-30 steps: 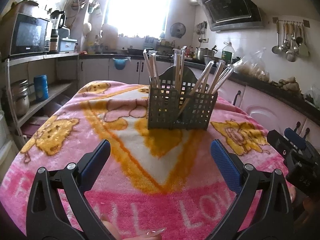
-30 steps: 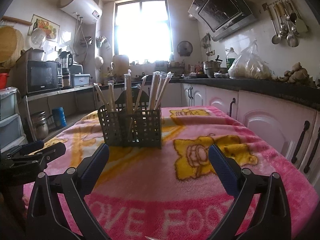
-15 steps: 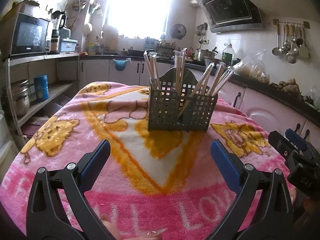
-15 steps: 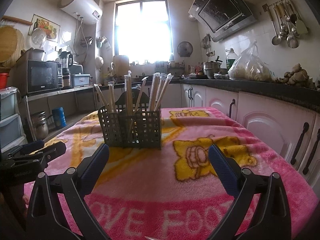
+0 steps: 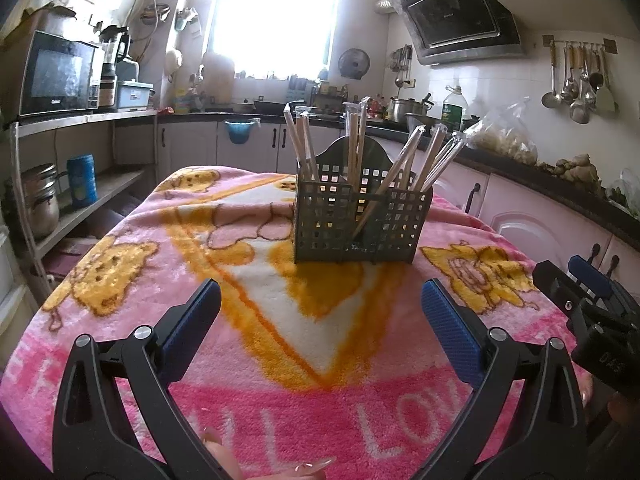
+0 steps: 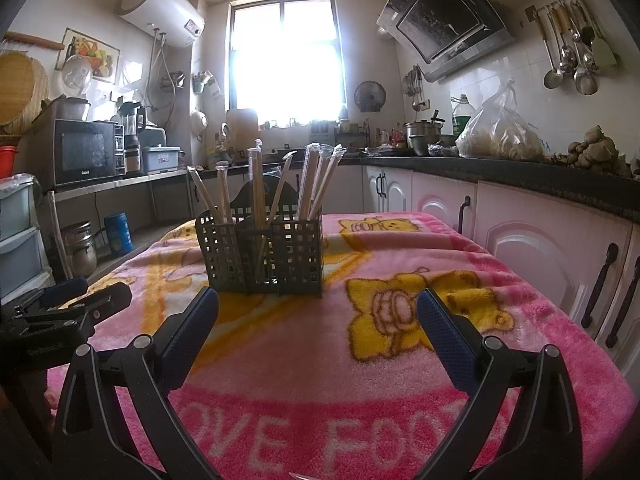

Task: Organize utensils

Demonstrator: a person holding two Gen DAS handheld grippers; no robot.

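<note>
Left gripper (image 5: 320, 316) and right gripper (image 6: 318, 314) both spread, empty. Caddy (image 5: 362, 220) mid-frame holds wrapped chopsticks (image 5: 404, 164); dividers hard to make out.

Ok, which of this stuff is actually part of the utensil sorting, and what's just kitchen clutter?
Part of the job:
- grey caddy on the pink blanket
- wrapped chopsticks standing in it
- left gripper and right gripper, both open, empty

Just lying about:
- microwave
- hanging ladles
- plastic bag on the counter
- blue tin
</note>
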